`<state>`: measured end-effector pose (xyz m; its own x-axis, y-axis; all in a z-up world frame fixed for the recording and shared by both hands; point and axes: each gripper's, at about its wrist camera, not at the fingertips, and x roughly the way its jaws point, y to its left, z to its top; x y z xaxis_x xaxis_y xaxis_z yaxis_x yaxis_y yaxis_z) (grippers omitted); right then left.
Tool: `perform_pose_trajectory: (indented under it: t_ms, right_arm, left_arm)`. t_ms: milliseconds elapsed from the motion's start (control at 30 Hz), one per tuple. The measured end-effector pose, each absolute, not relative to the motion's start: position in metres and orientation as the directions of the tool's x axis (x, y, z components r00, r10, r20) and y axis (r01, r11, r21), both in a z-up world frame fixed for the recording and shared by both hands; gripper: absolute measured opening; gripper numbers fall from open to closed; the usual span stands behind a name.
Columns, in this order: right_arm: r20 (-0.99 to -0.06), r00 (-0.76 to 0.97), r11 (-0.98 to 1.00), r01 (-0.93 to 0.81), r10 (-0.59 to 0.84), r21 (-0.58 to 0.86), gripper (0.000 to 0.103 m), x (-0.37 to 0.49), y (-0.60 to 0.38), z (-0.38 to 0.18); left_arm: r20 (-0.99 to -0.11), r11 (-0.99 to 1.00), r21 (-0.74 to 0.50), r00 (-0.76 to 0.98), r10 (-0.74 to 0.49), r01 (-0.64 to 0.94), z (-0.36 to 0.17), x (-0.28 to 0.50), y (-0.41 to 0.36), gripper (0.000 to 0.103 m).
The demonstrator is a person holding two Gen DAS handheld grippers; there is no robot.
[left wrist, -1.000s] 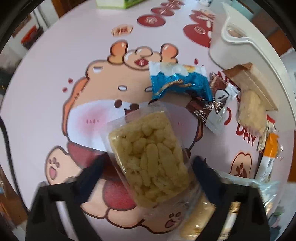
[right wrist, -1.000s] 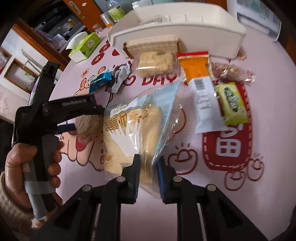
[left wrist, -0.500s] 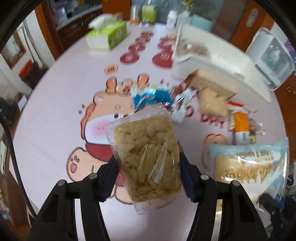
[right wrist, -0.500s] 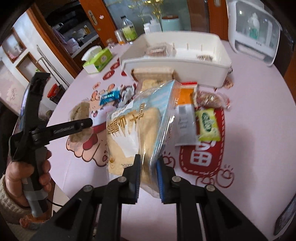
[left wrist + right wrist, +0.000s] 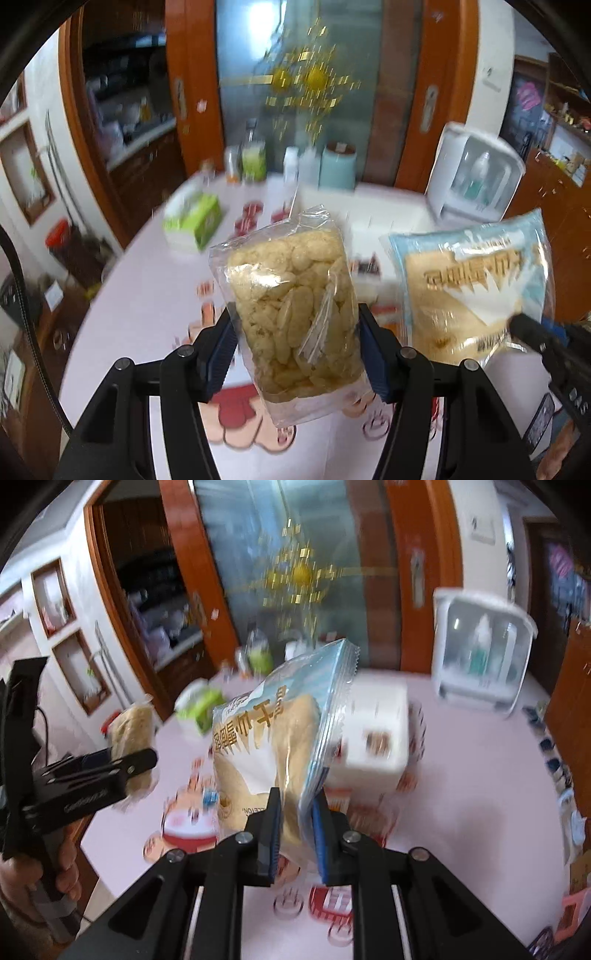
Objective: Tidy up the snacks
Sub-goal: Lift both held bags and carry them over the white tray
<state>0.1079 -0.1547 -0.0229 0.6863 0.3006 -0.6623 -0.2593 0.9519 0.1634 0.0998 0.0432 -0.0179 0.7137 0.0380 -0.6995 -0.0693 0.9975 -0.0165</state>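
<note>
My left gripper [image 5: 297, 343] is shut on a clear packet of puffed rice cake [image 5: 291, 314] and holds it upright, high above the pink table [image 5: 147, 302]. My right gripper [image 5: 295, 812] is shut on a light blue bag of bread [image 5: 273, 738], also lifted well above the table. The bread bag shows at the right of the left wrist view [image 5: 472, 284]. The left gripper [image 5: 122, 764] with the rice cake [image 5: 131, 734] shows at the left of the right wrist view. The white storage bin [image 5: 376, 738] stands on the table behind the bag.
A green tissue box [image 5: 192, 221] sits at the table's far left. Bottles and a teal canister [image 5: 338, 166] stand at the far edge. A white appliance [image 5: 476, 177] stands at the far right. Other snacks on the table are blurred.
Both grippers have risen and tilted up with their packets. The views now look across the table toward the doors instead of down at the snacks.
</note>
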Motion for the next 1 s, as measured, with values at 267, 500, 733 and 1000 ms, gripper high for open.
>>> perform_pose_trajectory:
  t_ms: [267,500,733,1000]
  right_arm:
    - [-0.515,0.827,0.973,-0.164,0.225,0.161,0.015,0.148,-0.174,0.044]
    - [-0.466,0.874,0.987,-0.088,0.141,0.134,0.015,0.184,-0.177,0.068]
    - [-0.503,0.863,0.994,0.0,0.057,0.111,0.015,0.237,-0.176,0.053]
    - [-0.594,0.804,0.995,0.046,0.018,0.092,0.015,0.283,-0.159,0.008]
  left_arm:
    - [-0.588,0.999,0.032,0.808,0.026,-0.009,0.057,0.138,0.028,0.06]
    - [-0.52,0.998,0.058,0.854,-0.002,0.038,0.094,0.19,0.014,0.06]
    - [-0.514,0.996,0.058,0.857,-0.028,0.067,0.089,0.253,0.005,0.06]
    - [-0.634,0.992,0.05,0.771,-0.055,0.112,0.019,0.32,-0.001,0.06]
